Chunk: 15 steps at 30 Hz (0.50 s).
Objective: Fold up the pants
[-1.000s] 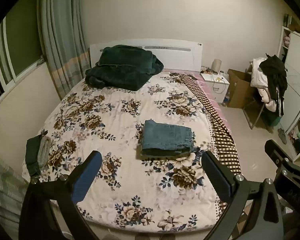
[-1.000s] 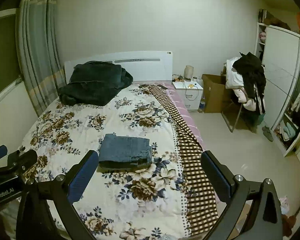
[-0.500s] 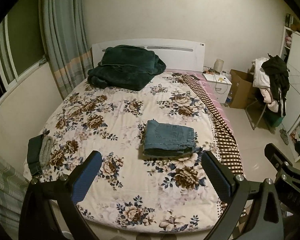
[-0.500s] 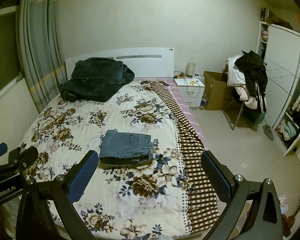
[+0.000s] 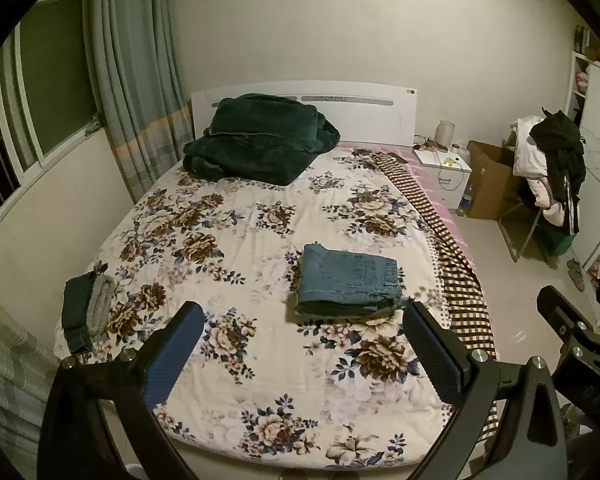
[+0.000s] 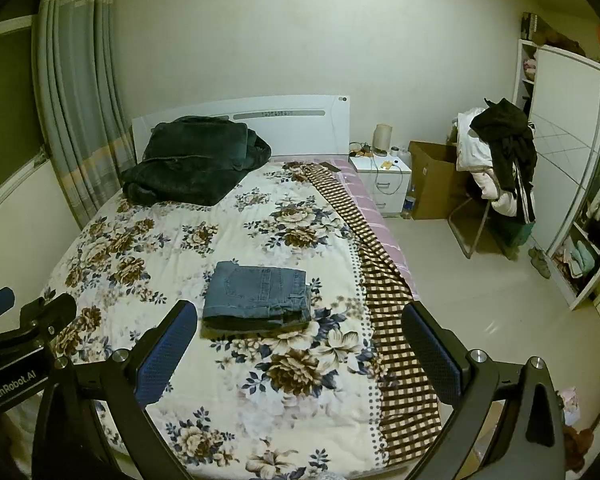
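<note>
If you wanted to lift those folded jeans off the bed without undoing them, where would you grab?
Pinch the folded jeans at the thick near edge, coming from the bed's foot. All layers stack there, facing both open grippers, left gripper and right gripper.

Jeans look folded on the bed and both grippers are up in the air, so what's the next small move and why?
Probably hold both back: the jeans lie in a compact folded stack on the floral bedspread, while the left gripper and right gripper are open, empty and clear of it.
</note>
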Tool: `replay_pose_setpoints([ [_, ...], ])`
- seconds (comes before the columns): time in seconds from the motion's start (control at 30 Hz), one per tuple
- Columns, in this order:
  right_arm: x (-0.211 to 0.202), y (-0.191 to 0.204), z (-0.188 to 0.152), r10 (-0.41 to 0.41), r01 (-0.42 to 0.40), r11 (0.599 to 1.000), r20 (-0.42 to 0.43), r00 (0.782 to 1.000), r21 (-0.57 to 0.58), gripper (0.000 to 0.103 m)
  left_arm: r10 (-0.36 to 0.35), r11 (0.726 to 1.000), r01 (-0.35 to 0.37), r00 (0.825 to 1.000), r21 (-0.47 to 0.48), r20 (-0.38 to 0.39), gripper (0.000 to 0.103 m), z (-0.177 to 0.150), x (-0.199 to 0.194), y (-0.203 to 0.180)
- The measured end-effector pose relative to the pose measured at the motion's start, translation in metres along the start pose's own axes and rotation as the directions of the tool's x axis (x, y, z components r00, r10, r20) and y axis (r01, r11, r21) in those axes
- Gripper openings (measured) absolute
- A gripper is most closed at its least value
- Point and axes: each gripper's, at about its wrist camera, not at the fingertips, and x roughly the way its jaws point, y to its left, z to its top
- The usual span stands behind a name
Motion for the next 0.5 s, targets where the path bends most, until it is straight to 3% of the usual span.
replay_pose_setpoints([
  [0.5, 0.0003, 0.0033, 0.0053, 0.006, -0.006, 1.0, -0.008, 1.0, 0.0, 0.103, -0.002, 1.0, 0.002, 1.0, 0.002, 0.001, 0.102, -0.0004, 0.0004, 0.0018],
])
